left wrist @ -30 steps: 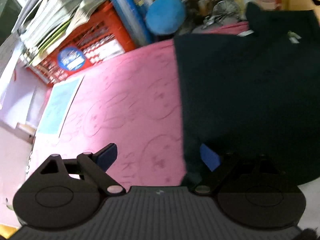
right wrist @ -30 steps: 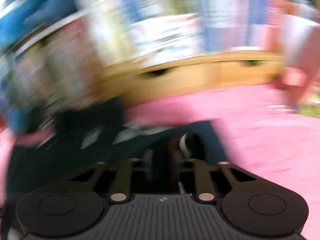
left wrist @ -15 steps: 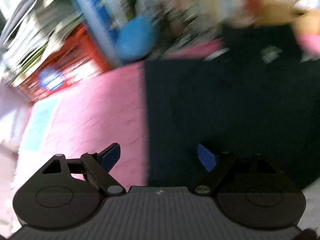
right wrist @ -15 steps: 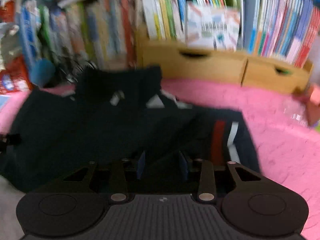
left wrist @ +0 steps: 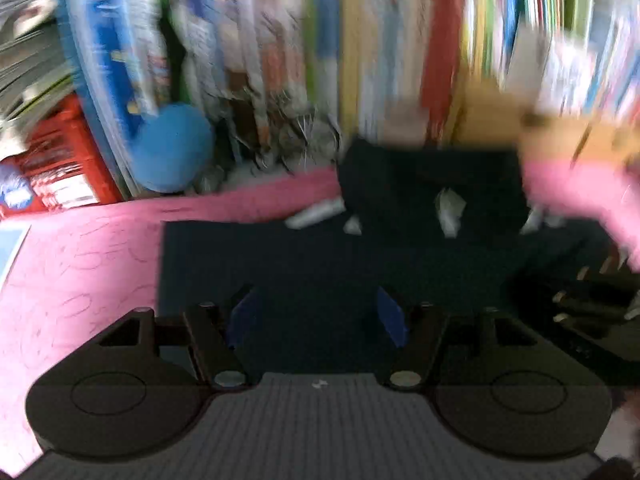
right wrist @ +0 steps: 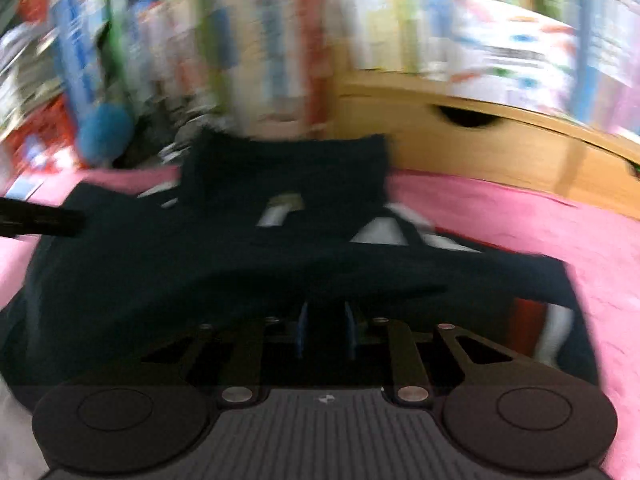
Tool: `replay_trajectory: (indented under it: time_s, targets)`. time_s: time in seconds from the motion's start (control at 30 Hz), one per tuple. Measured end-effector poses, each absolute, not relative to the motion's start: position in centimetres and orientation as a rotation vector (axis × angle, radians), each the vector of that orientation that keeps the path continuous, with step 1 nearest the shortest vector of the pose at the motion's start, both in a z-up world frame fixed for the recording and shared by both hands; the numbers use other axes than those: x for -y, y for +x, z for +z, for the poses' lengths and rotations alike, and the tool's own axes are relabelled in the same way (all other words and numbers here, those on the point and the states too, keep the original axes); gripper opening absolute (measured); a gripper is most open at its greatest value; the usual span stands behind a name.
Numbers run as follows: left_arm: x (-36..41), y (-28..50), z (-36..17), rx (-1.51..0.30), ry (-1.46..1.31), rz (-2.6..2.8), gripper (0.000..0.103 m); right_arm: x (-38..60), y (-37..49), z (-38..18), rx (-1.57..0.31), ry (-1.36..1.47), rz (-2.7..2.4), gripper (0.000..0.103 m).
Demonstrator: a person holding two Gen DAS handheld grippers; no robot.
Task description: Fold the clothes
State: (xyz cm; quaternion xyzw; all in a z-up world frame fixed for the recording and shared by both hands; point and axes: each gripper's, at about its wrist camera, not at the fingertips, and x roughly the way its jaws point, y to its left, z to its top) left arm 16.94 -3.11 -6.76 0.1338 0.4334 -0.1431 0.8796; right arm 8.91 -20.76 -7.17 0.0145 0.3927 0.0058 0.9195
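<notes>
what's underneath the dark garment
A pink cloth shows around the dark garment, so it likely runs underneath. The covered part, and anything else beneath, is hidden.

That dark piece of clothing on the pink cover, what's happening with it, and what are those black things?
A person is folding the dark navy garment, spread on the pink patterned cover, using hand-held tongs with cameras on them. The left tongs hang open over the cloth, gripping nothing. The right tongs stand nearly closed at a fold near the garment's near edge; blur hides whether they pinch it. Crowded bookshelves stand behind.
</notes>
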Motion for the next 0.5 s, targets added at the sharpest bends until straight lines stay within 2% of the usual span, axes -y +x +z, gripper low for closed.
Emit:
replay_trajectory:
  time_s: [0.07, 0.1, 0.13, 0.17, 0.2, 0.23, 0.27, 0.3, 0.33, 0.37, 0.4, 0.43, 0.5]
  targets:
    - [2.6, 17.9, -8.5, -0.904, 0.324, -0.243, 0.069, 21.1, 8.7, -7.2, -0.802, -0.024, 0.022, 0.021]
    - [1.7, 18.5, -8.6, -0.893, 0.322, -0.225, 0.08, 22.1, 8.3, -7.4, -0.803, -0.04, -0.007, 0.021]
    - [0.8, 19.1, -8.6, -0.883, 0.324, -0.204, 0.083, 23.1, 7.9, -7.5, -0.805, -0.056, -0.036, 0.021]
    - [0.0, 19.7, -8.5, -0.882, 0.325, -0.192, 0.085, 25.1, 7.2, -7.8, -0.811, -0.018, -0.077, 0.013]
    - [-0.6, 19.8, -8.2, -0.888, 0.323, -0.184, 0.085, 26.4, 6.6, -7.5, -0.813, 0.014, -0.11, 0.0]
    - [-0.9, 19.5, -7.5, -0.89, 0.314, -0.177, 0.072, 27.5, 5.9, -7.1, -0.814, 0.042, -0.141, 0.0]
    - [-1.1, 19.1, -6.7, -0.888, 0.3, -0.173, 0.061, 28.6, 5.3, -6.6, -0.814, 0.071, -0.171, 0.003]
    - [-1.3, 18.8, -5.8, -0.887, 0.285, -0.169, 0.057, 28.1, 4.7, -5.9, -0.803, 0.065, -0.181, 0.015]
    - [-1.5, 18.4, -4.9, -0.885, 0.271, -0.165, 0.058, 27.3, 4.1, -5.2, -0.79, 0.052, -0.187, 0.023]
    - [-1.5, 17.6, -4.4, -0.886, 0.263, -0.183, 0.06, 26.1, 3.4, -4.7, -0.764, 0.042, -0.155, 0.04]
    - [-1.2, 16.4, -4.0, -0.888, 0.259, -0.217, 0.065, 24.7, 2.6, -4.2, -0.736, 0.033, -0.116, 0.047]
    - [-1.0, 15.2, -3.7, -0.89, 0.255, -0.251, 0.069, 23.3, 2.2, -4.0, -0.731, 0.028, -0.069, 0.047]
    - [-0.8, 13.0, -4.3, -0.92, 0.305, -0.265, 0.069, 21.5, 1.5, -4.4, -0.741, 0.022, -0.012, 0.047]
